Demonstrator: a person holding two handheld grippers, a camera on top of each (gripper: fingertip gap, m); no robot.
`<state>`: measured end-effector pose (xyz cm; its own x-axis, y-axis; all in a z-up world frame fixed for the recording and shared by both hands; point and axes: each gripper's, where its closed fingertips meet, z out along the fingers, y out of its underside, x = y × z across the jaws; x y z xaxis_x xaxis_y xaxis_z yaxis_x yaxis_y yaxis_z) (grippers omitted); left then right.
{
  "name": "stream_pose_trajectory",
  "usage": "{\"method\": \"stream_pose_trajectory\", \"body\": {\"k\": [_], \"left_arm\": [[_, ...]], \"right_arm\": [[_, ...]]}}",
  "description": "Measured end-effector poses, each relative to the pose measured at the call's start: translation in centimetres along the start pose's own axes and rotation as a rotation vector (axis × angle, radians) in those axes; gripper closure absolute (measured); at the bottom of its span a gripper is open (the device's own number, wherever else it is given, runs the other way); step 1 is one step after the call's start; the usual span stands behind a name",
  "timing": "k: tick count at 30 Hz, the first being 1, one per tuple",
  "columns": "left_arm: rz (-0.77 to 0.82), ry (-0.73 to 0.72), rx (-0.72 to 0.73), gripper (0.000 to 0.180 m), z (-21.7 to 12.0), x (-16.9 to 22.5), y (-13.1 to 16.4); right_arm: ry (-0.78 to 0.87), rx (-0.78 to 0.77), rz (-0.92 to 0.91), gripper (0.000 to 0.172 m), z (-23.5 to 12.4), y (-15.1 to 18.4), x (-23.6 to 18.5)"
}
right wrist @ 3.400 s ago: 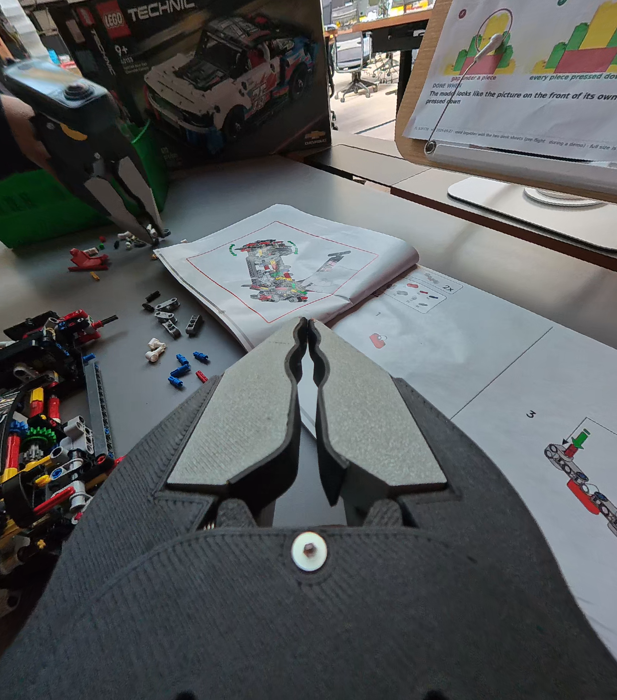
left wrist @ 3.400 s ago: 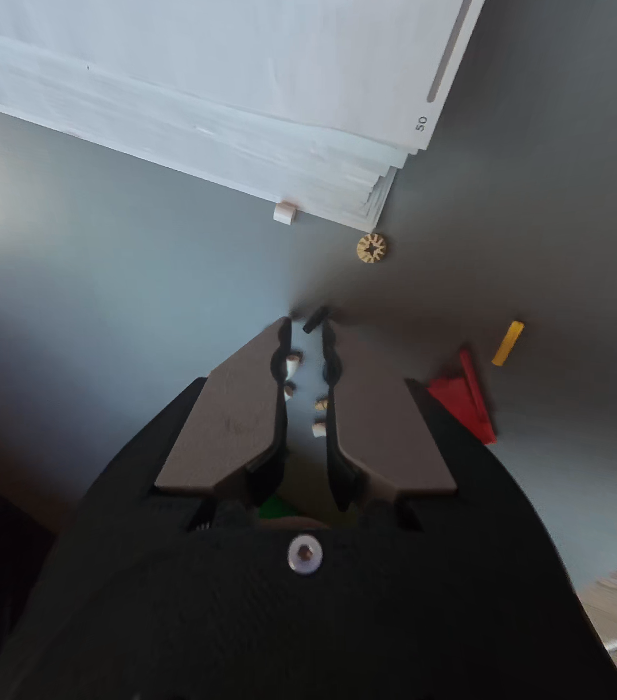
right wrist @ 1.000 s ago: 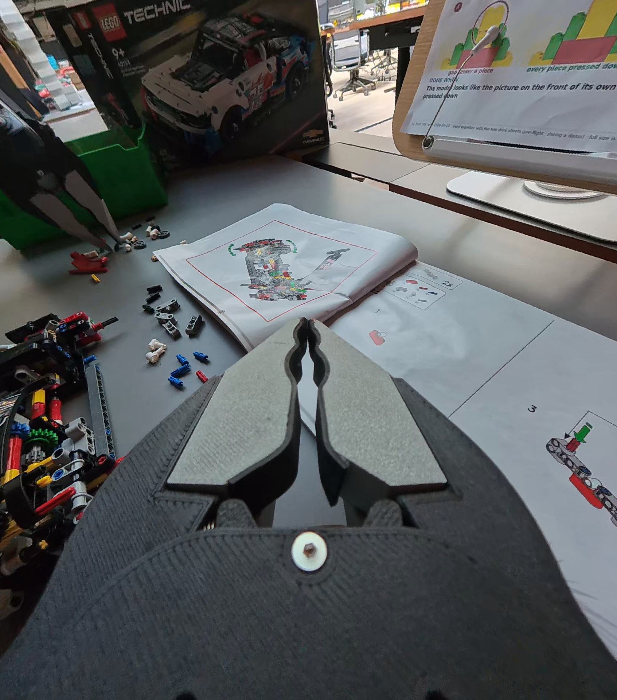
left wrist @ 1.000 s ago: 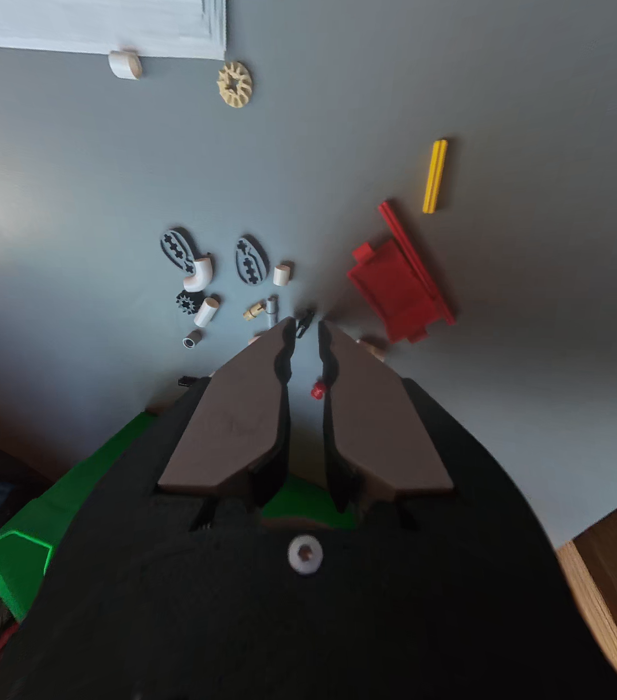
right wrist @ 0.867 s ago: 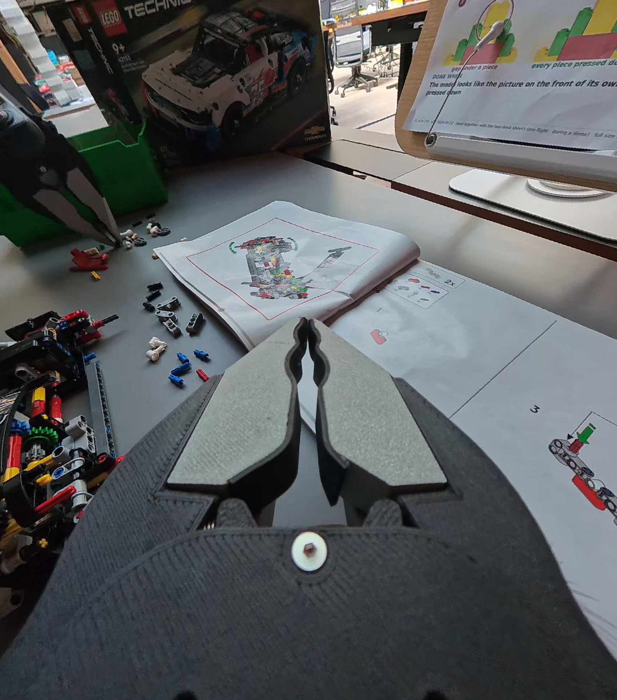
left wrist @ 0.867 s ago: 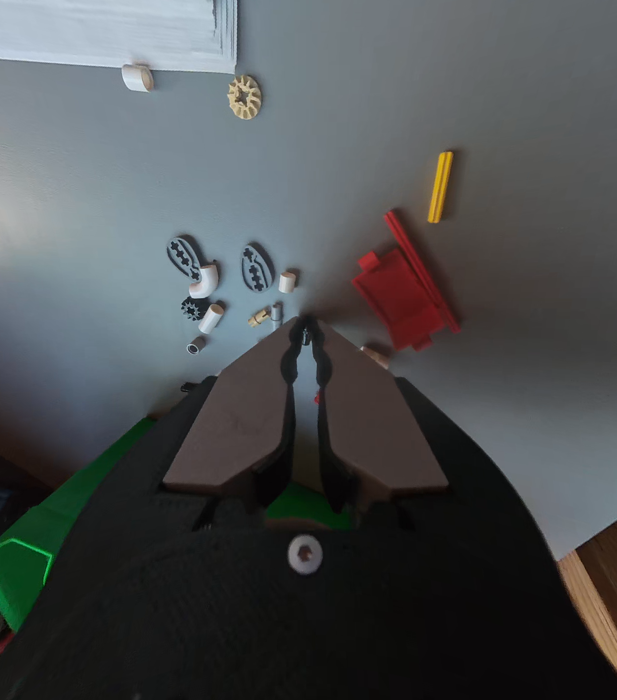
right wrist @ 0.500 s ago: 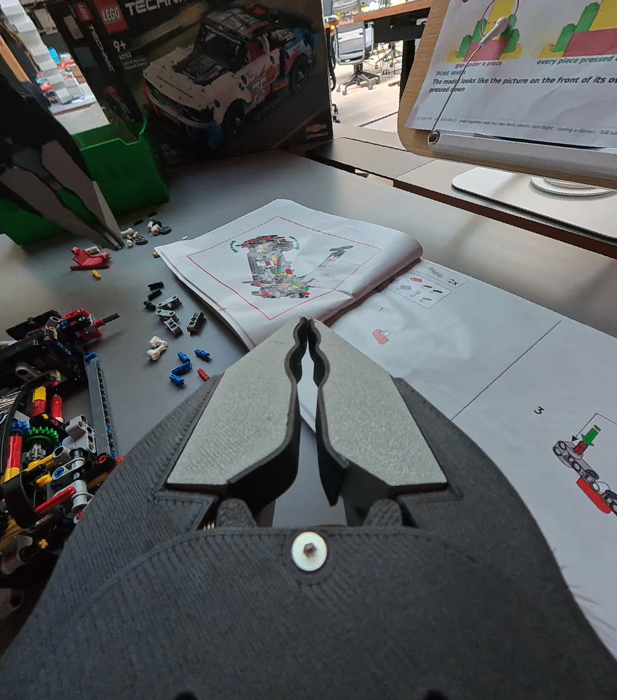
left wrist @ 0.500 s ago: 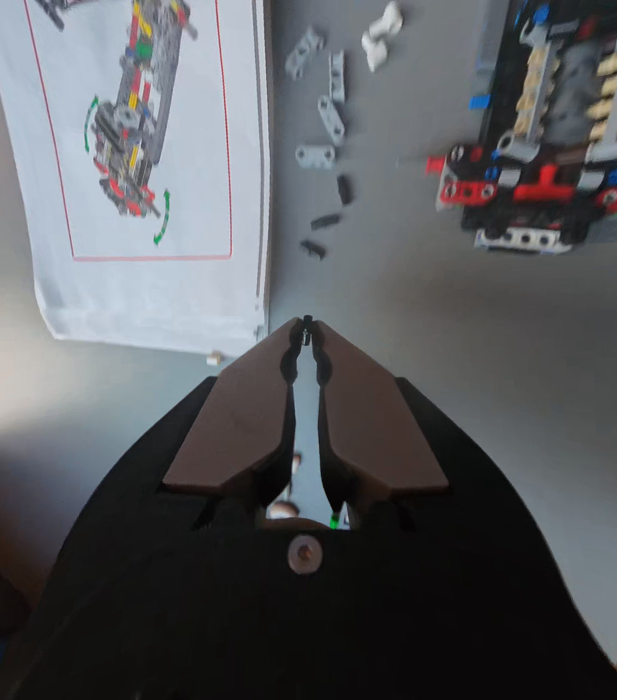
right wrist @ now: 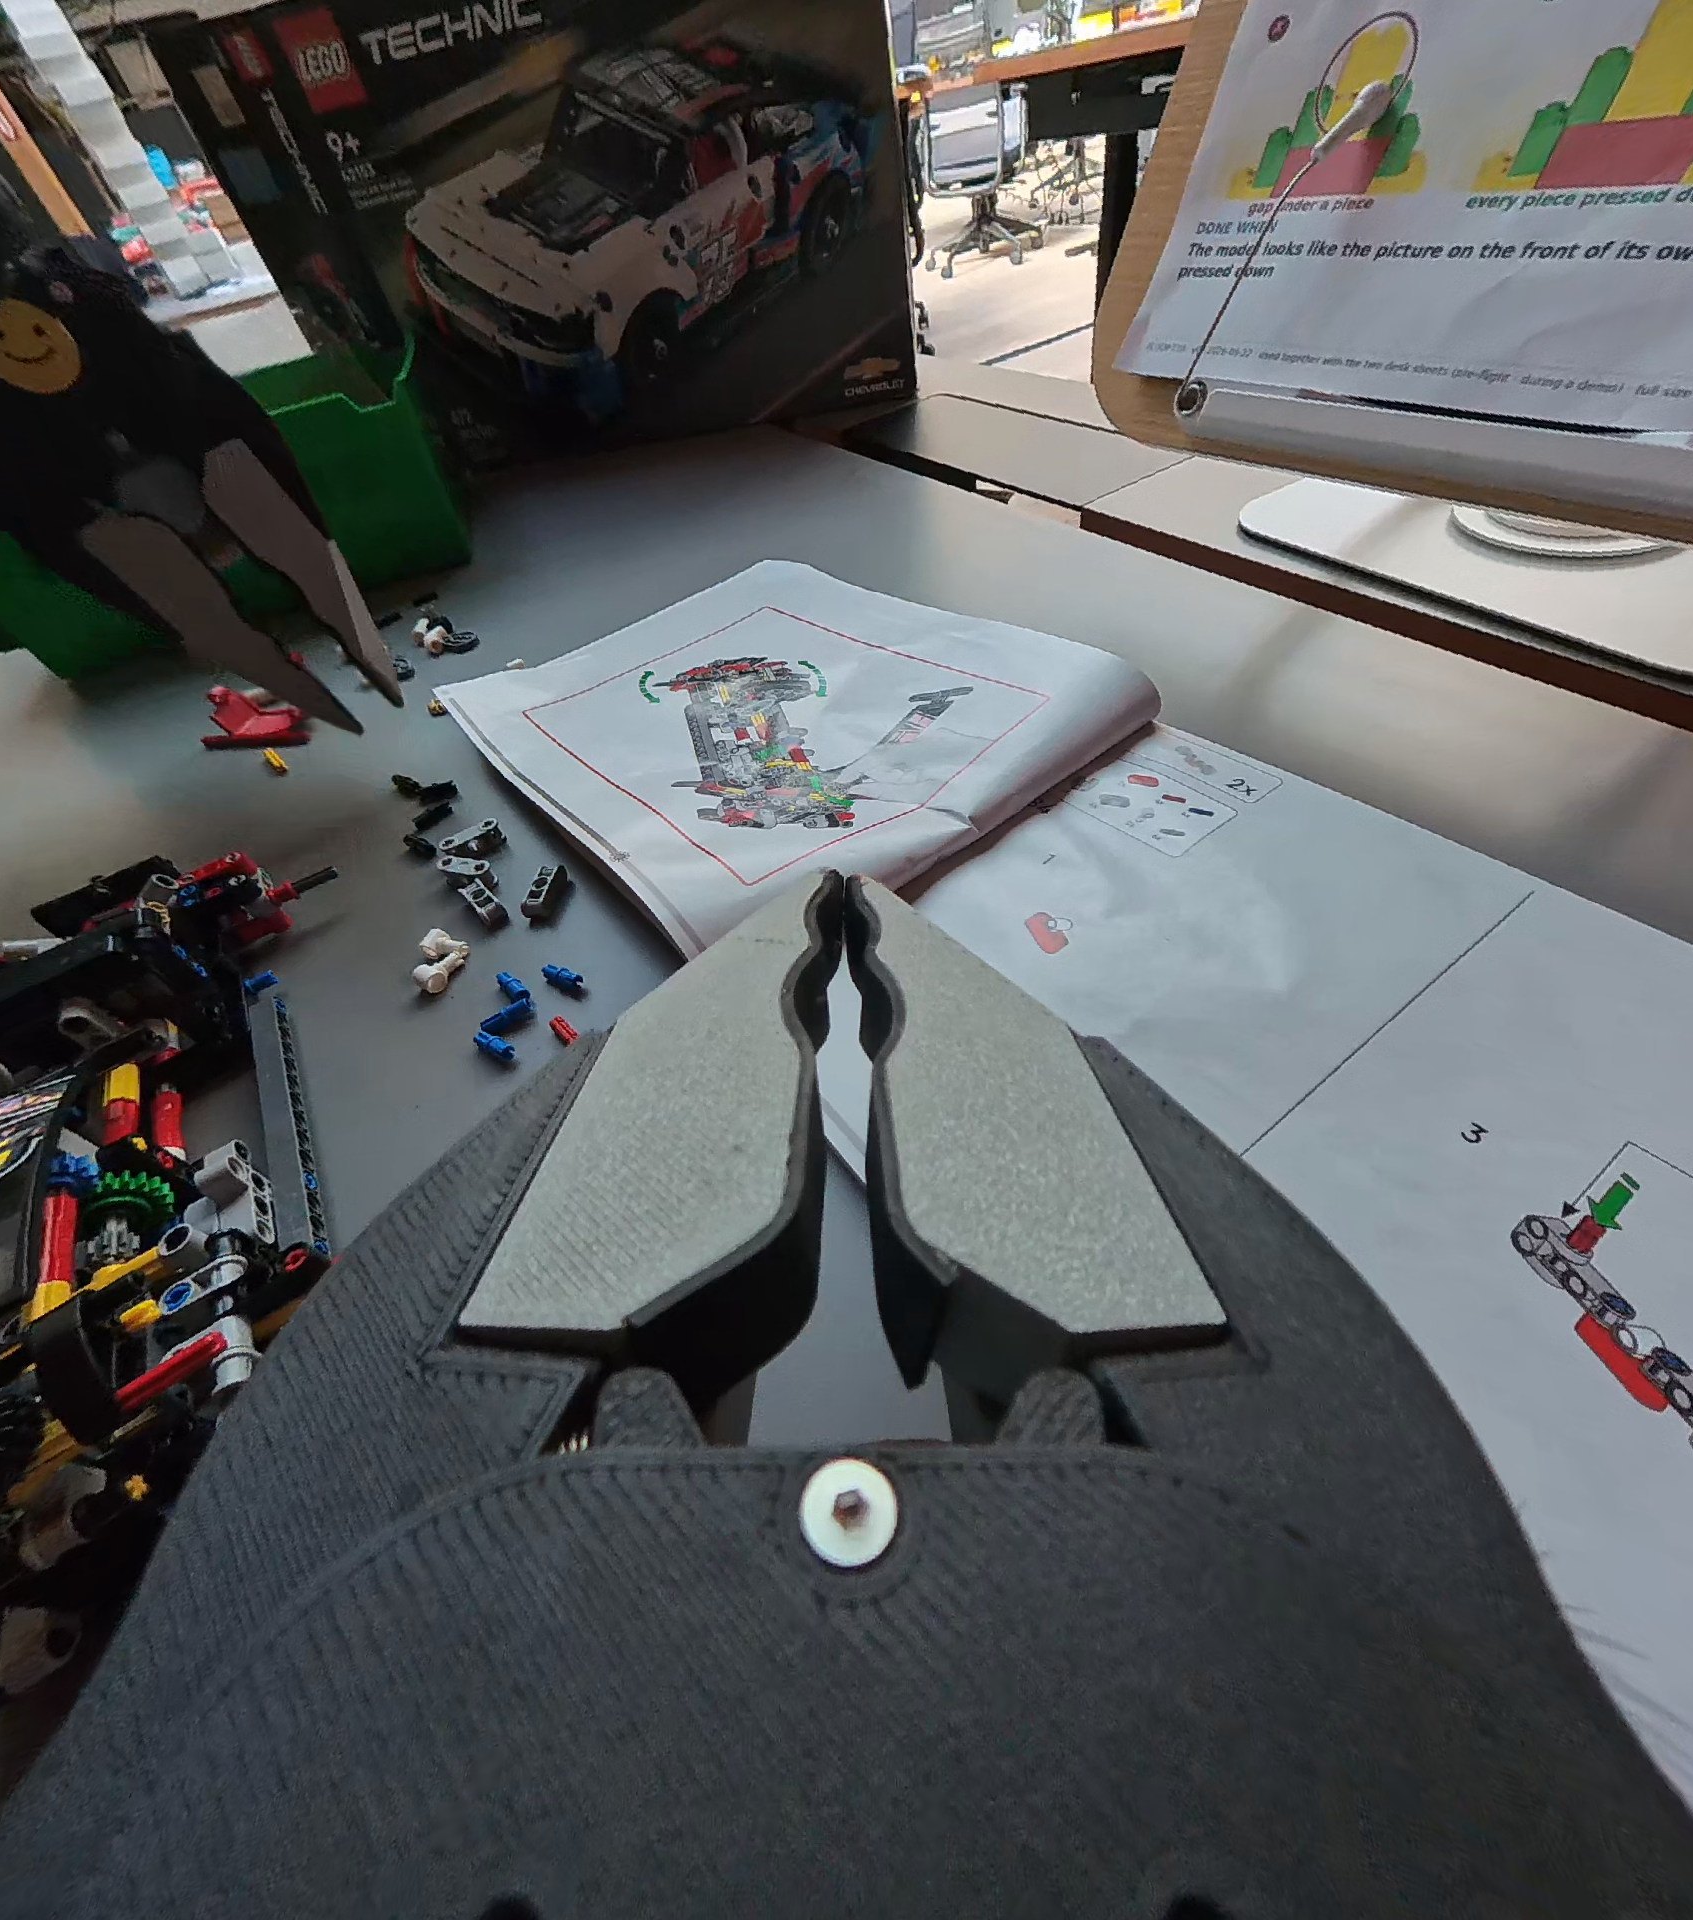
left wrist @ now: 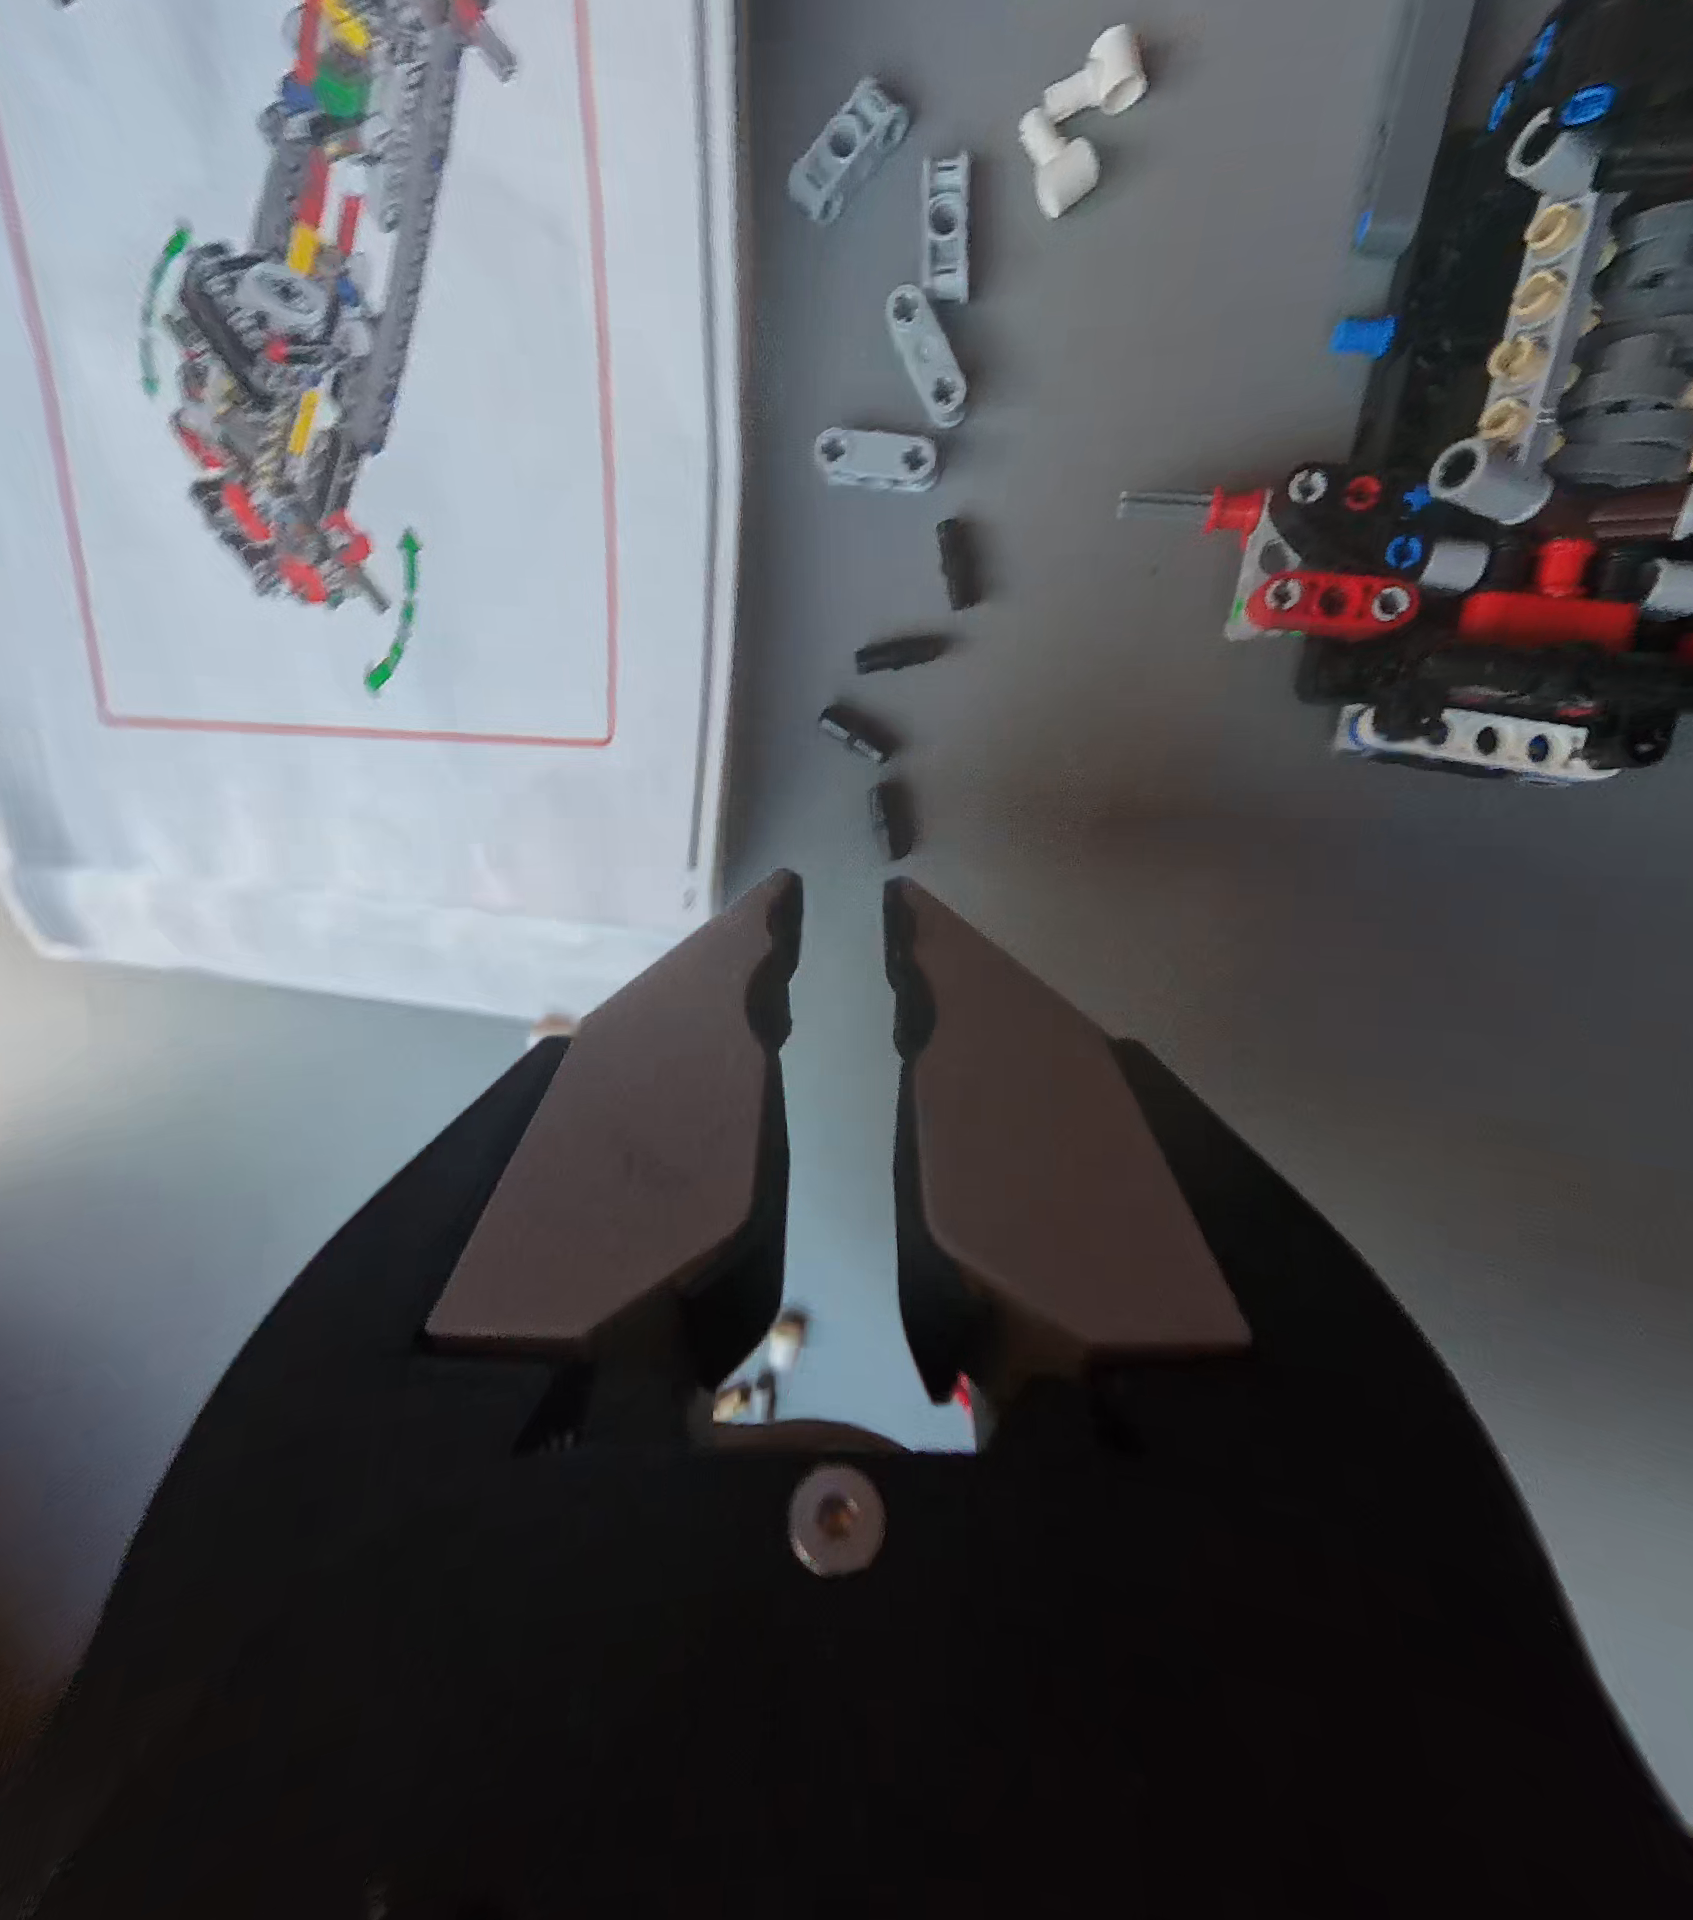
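Note:
In the left wrist view my left gripper is open with nothing between its fingers. It hovers over the grey table beside the corner of the instruction booklet. A small black pin lies on the table just ahead of its right fingertip, at the near end of a row of black pins. The left gripper also shows in the right wrist view, tips down near a red piece. My right gripper is shut, with nothing visible between its tips, above the printed sheets.
Grey links and white connectors lie past the pins. A partly built car model stands to the right; it also shows in the right wrist view. A green bin, the set's box and a board on a stand stand behind. My hands' fingertips stand some 30 centimetres from each other.
My left gripper shut on a small black pin near the red piece, carried it to the row of pins by the booklet, then opened; the pin now lies on the table. The right gripper stayed still.

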<state>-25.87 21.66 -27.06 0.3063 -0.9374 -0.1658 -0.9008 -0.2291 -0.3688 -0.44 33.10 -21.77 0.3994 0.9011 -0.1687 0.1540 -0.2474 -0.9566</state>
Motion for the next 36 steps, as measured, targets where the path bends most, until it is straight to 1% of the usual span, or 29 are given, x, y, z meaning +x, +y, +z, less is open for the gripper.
{"method": "stream_pose_trajectory", "body": {"k": [1, 2, 3, 4, 5, 6, 7, 8, 9, 11, 13, 16, 19, 20, 21, 23, 24, 27, 28, 30, 33, 34, 36], "left_arm": [[-0.032, -0.035, -0.006, 0.167, -0.8, -0.9, 0.6], [-0.088, -0.101, -0.022, 0.168, -1.7, -2.4, 1.5], [-0.179, -0.21, -0.058, 0.172, -2.9, -4.7, 3.0], [-0.303, -0.322, -0.114, 0.172, -4.2, -7.1, 5.1], [-0.458, -0.405, -0.177, 0.168, -5.5, -8.8, 7.7], [-0.632, -0.455, -0.23, 0.167, -6.6, -9.8, 10.4], [-0.783, -0.465, -0.246, 0.167, -7.2, -10.1, 12.4], [-0.895, -0.451, -0.235, 0.168, -7.3, -10.1, 13.8], [-0.963, -0.451, -0.234, 0.169, -7.4, -10.1, 15.0], [-1.023, -0.5, -0.293, 0.168, -7.4, -9.9, 17.4], [-1.07, -0.464, -0.334, 0.166, -6.5, -8.9, 18.5], [-1.125, -0.405, -0.39, 0.158, -5.5, -7.4, 19.5], [-1.147, -0.347, -0.368, 0.147, -4.9, -6.6, 19.4], [-1.151, -0.332, -0.372, 0.147, -4.7, -6.4, 19.5], [-1.156, -0.317, -0.349, 0.154, -4.5, -6.3, 19.3], [-1.159, -0.295, -0.332, 0.16, -4.4, -6.2, 19.1], [-1.153, -0.286, -0.343, 0.178, -4.3, -6.0, 19.2], [-1.105, -0.252, -0.348, 0.179, -4.3, -5.7, 18.6], [-1.084, -0.246, -0.313, 0.179, -4.3, -5.9, 17.7], [-0.958, -0.194, -0.195, 0.179, -4.2, -6.1, 13.9], [-0.628, -0.066, -0.021, 0.179, -3.6, -4.0, 6.1], [-0.524, -0.067, 0.016, 0.179, -3.1, -3.3, 3.9], [-0.389, -0.092, -0.012, 0.179, -1.6, -2.5, 1.5]], "right_arm": [[0.0, 0.003, 0.002, 0.172, 0.0, -0.1, 0.0], [0.0, 0.007, 0.005, 0.172, -0.1, -0.1, 0.1], [0.0, 0.01, 0.007, 0.172, -0.1, -0.2, 0.1], [0.0, 0.01, 0.008, 0.172, -0.1, -0.2, 0.1], [-0.001, 0.01, 0.007, 0.172, -0.1, -0.2, 0.1], [-0.002, 0.008, 0.006, 0.172, -0.1, -0.2, 0.0], [-0.003, 0.006, 0.004, 0.172, 0.0, -0.2, 0.0], [-0.004, 0.003, 0.001, 0.172, 0.0, -0.1, -0.1], [-0.005, 0.001, -0.002, 0.172, 0.1, -0.1, -0.1], [-0.003, 0.0, -0.007, 0.172, 0.0, -0.1, -0.2], [-0.003, 0.004, -0.004, 0.172, 0.0, -0.1, -0.2], [-0.001, 0.007, 0.0, 0.172, -0.1, -0.2, -0.1], [0.0, 0.012, 0.001, 0.172, -0.2, -0.3, -0.1], [0.0, 0.012, 0.001, 0.172, -0.2, -0.3, -0.1], [-0.001, 0.01, 0.001, 0.172, -0.1, -0.2, -0.1], [-0.005, 0.004, 0.0, 0.172, 0.0, -0.1, -0.2], [-0.005, 0.002, -0.002, 0.172, 0.0, -0.1, -0.2], [-0.001, 0.005, -0.006, 0.172, -0.1, -0.1, -0.2], [0.0, 0.007, -0.004, 0.172, -0.1, -0.2, -0.2], [-0.001, 0.01, 0.003, 0.172, -0.1, -0.2, -0.1], [-0.004, 0.004, 0.002, 0.172, 0.0, -0.1, -0.1], [-0.004, -0.001, -0.001, 0.172, 0.1, 0.0, -0.1], [-0.004, -0.008, -0.006, 0.172, 0.2, 0.1, -0.2]]}}
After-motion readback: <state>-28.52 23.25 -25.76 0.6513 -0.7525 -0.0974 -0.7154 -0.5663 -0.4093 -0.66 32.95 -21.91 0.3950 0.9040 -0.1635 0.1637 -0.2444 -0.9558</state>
